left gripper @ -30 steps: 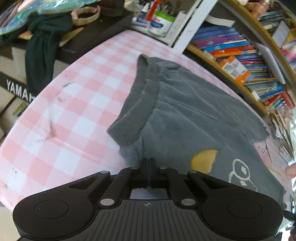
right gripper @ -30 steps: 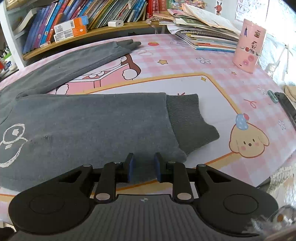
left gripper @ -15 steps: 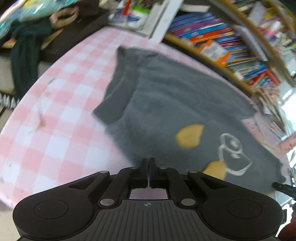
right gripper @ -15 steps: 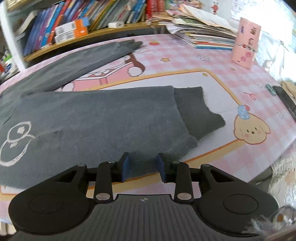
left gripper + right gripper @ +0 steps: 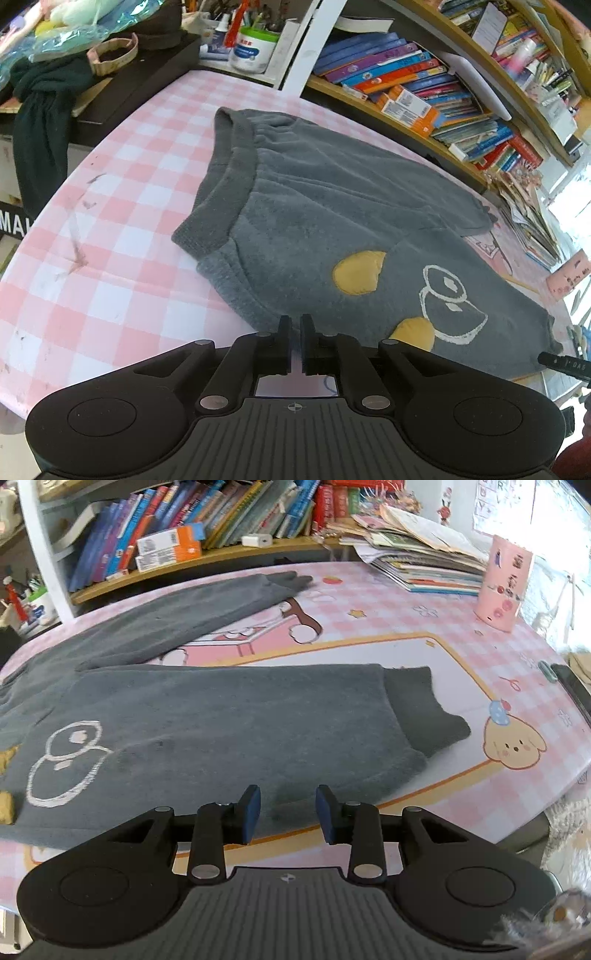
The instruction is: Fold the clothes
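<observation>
Grey sweatpants (image 5: 332, 206) with yellow patches and a white outline drawing lie flat on the pink checked table. The ribbed waistband (image 5: 218, 192) is at the left. In the right wrist view the near leg (image 5: 229, 720) ends in a dark cuff (image 5: 424, 709); the far leg (image 5: 192, 616) stretches toward the shelf. My left gripper (image 5: 294, 325) is slightly open and empty at the near edge of the pants. My right gripper (image 5: 288, 801) is open and empty, just above the near leg's front edge.
A low shelf of books (image 5: 406, 85) runs along the table's far side. A pink cup (image 5: 502, 587) and a stack of magazines (image 5: 424, 561) stand at the back right. A dark cloth (image 5: 40, 122) hangs off a black cabinet at the left.
My left gripper let go of the pants' edge and its jaws parted slightly. My right gripper opened wider and drew back a little. The pants now lie flat.
</observation>
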A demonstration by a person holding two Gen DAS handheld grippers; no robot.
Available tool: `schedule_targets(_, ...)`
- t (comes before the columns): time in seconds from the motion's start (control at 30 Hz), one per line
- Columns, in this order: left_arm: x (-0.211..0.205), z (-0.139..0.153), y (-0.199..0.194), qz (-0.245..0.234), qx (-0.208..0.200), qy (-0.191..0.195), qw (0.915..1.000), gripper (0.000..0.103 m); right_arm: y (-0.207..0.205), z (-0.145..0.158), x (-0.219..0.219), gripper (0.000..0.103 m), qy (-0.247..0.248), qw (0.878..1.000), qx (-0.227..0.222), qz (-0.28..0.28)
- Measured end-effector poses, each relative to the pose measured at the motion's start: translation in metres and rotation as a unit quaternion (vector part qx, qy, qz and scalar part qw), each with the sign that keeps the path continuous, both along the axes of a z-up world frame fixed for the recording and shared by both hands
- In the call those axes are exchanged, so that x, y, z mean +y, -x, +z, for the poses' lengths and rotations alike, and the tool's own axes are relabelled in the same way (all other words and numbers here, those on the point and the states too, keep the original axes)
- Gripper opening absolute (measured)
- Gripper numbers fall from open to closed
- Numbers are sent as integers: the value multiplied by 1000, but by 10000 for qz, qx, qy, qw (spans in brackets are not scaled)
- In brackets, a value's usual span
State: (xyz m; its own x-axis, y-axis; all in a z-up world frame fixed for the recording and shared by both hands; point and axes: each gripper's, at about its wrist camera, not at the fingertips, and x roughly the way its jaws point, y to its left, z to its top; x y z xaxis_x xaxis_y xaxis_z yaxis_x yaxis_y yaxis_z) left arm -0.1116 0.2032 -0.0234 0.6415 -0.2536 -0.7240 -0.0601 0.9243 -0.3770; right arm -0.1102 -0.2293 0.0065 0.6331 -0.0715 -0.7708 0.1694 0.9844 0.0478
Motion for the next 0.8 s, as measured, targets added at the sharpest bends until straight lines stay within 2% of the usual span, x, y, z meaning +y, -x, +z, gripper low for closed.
schedule_targets(0.13, -1, 3, -2, -68, -72, -21, 9999, 11, 2, 6, 8, 35, -24, 9999, -61, 83)
schedule_targets(0.23, -4, 5, -2, -140, -154, -98, 9997, 31, 2, 8, 14, 40, -61, 9998, -63, 191)
schedule_targets(0.4, -10, 9, -2, -305, -260, -247, 9989, 40, 0, 10, 28, 46, -89, 9988, -63, 467)
schedule_targets(0.47, -11, 11, -3, -349, -305, -288, 9985, 49, -2, 11, 33, 49, -79, 9984, -76, 558)
schedule_targets(0.6, -13, 11, -6, -413, -355, -288, 9981, 51, -3, 15, 39, 54, -34, 9976, -100, 689)
schedule_targets(0.8, -16, 9, -11, -483, -322, -264, 9980, 51, -5, 17, 41, 56, 14, 9973, -78, 732)
